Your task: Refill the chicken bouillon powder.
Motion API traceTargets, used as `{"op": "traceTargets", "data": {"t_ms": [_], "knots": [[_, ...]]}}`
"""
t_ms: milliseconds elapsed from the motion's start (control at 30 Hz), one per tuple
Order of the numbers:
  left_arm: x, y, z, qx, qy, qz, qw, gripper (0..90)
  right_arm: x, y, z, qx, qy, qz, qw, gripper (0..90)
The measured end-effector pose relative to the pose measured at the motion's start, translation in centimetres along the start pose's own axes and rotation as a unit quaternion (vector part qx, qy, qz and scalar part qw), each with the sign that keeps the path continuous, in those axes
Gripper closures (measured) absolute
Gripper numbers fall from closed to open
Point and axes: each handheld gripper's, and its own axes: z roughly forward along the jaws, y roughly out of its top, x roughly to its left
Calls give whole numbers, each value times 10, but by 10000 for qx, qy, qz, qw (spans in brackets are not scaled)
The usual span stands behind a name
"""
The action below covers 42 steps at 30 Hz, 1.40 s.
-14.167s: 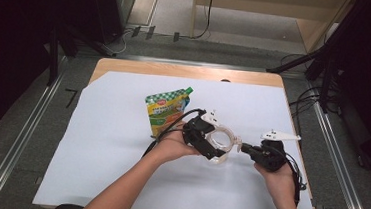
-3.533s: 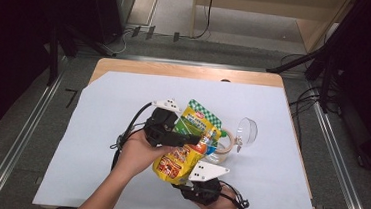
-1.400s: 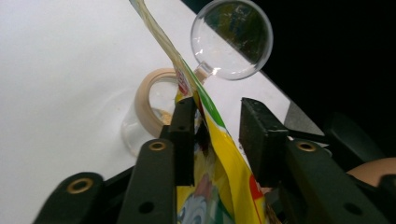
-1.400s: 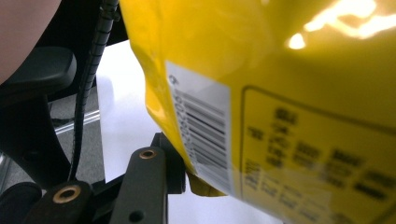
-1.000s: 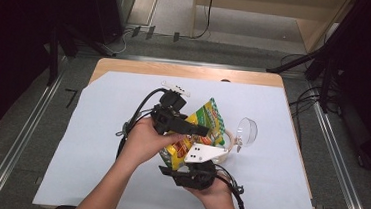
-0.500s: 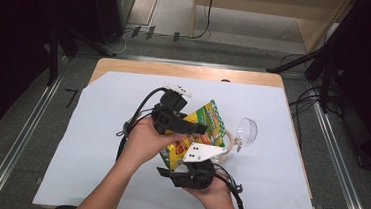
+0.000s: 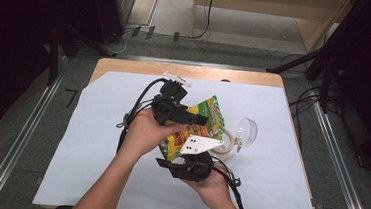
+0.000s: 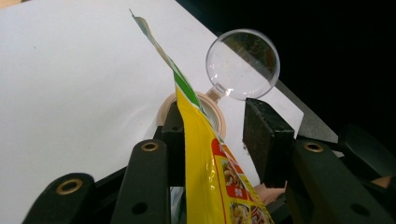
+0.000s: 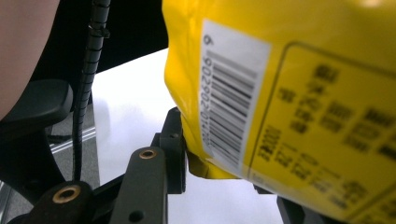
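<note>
Between both tools' jaws, yellow snack pouch (image 7: 207,121) upright, right grip seemingly closed

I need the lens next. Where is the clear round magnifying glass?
High view: the clear round magnifying glass lies on the white sheet, right of the tape roll.

Even overhead light keeps the white surface (image 7: 95,142) bright, while the far left and right edges of the room sink into darkness. Shadows are soft. In the right gripper view the yellow pouch (image 9: 303,93) blurs, its print unreadable at right.
</note>
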Motion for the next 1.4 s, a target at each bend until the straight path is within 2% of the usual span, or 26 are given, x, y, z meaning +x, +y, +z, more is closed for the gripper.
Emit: {"op": "traceTargets", "data": {"t_ms": [100,400,567,767,1200,1400], "knots": [[-1,-3,2,-13,-12,57,10000,653,1,-4,4,-4,-11,66,10000,664],[-8,-5,4,-56,64,245,9997,645,1,-9,2,-29,-49,26,10000,673],[-10,-5,3,-161,32,260,9995,632,1,-7,-1,-82,-93,-12,9999,674],[-11,-4,2,-218,46,256,9994,622,0,-6,-2,-90,-53,58,9999,674],[-9,-5,4,-209,52,262,9994,627,0,-8,-2,-78,-35,96,9999,674],[-10,-5,3,-231,65,273,9993,627,-1,-7,-2,-73,-81,36,9999,674]]}}
